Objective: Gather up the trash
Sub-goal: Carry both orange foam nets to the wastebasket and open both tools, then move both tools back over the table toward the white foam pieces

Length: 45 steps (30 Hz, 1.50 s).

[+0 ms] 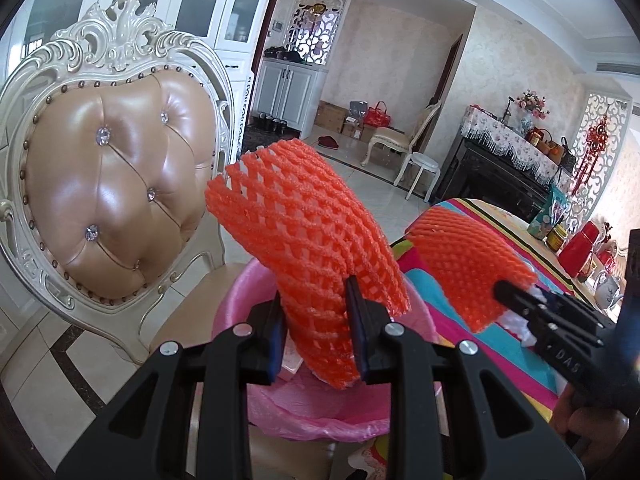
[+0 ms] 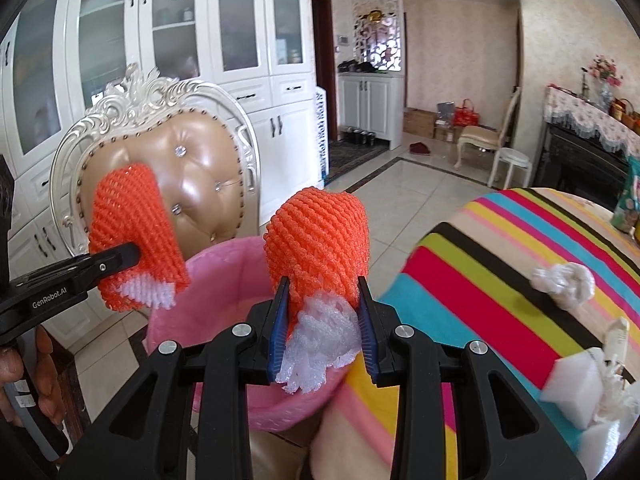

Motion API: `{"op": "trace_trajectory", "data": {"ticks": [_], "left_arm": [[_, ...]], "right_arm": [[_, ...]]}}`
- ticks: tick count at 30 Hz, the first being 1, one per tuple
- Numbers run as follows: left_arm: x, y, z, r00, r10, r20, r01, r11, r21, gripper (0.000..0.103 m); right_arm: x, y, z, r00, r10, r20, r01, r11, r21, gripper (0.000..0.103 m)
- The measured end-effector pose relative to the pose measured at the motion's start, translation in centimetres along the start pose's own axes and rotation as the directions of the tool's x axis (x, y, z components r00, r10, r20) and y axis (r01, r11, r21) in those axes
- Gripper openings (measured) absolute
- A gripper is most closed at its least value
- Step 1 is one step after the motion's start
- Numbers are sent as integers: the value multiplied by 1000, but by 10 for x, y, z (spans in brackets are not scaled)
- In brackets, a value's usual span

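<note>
Left tool [image 1: 316, 322]: clamped on orange foam net [image 1: 308, 232], pads pressing both sides of its lower end; net rises up and fans open toward the chair back. Held directly above pink-lined bin [image 1: 256, 300], not touching the liner. Inside the bin, as far as visible: pink liner folds and a pale pinkish scrap [image 1: 289, 372] just left of the net's bottom edge; remainder of contents hidden behind tool and net.

Right tool [image 2: 323, 322]: clamped on second orange foam net [image 2: 316, 236], with white foam net [image 2: 320, 340] bunched between the blue pads [image 2: 280, 332] below it. Second orange net upright, rounded top closed. Positioned over the near rim of the bin [image 2: 224, 280], at the gap between bin and bench edge. Bin interior in this view: pink liner only; bottom not visible.

Seen from left wrist view: right tool at right, over striped cloth of bench [image 1: 516, 344], its net orange with a white tuft at the pads. Seen from right wrist view: left tool at left, in front of chair [image 2: 160, 140], its net showing a white patch at the lower edge.

Still on bench: knotted white foam net [image 2: 564, 280] and white foam scraps [image 2: 580, 380] at right edge. Bin standing on chair seat, just beside bench.
</note>
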State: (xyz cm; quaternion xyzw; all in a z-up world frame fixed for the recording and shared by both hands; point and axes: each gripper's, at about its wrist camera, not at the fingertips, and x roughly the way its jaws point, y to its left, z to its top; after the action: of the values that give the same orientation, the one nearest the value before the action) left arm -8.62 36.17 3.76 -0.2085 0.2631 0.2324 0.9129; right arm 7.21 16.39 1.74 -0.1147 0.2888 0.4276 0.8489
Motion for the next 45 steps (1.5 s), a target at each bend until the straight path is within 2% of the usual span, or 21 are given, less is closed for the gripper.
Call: {"op": "trace_trajectory", "data": {"ticks": [10,11,13,14,17,22,30,36,45], "left_arm": [[7,10,5,1000,2,-12,-2,1000,2,29],[7,9,5,1000,-2,-14,2,1000,3,30],[9,9,6,1000,-4,-17,4,1000,2,41],[10,8,6,1000,-4,-22,4,1000,7,41],[15,9,6,999,-4,-35,4,1000,0,53],[15,8,5,999,-4,-37,4,1000,-8,54],[8,-9,5,999,-27,-23,27,1000,6,54],[9,-38,0,997,-71,-26,72,997,36,54],[19,-96,-13,987,-151,-51,155,984,86,54]], "right_arm": [[34,24,2,998,40,-46,-41,999,-15,33],[36,25,2,998,46,-49,-47,999,-15,34],[41,26,2,997,54,-59,-55,998,-19,36],[42,26,1,997,51,-61,-52,998,-20,38],[46,23,0,997,46,-69,-47,999,-10,54],[43,15,-2,997,30,-67,-31,1000,-6,56],[17,-10,-9,999,-12,-33,13,1000,23,58],[-14,-41,-23,998,-67,-6,67,996,54,61],[-69,-106,-49,983,-180,26,175,977,125,63]]}}
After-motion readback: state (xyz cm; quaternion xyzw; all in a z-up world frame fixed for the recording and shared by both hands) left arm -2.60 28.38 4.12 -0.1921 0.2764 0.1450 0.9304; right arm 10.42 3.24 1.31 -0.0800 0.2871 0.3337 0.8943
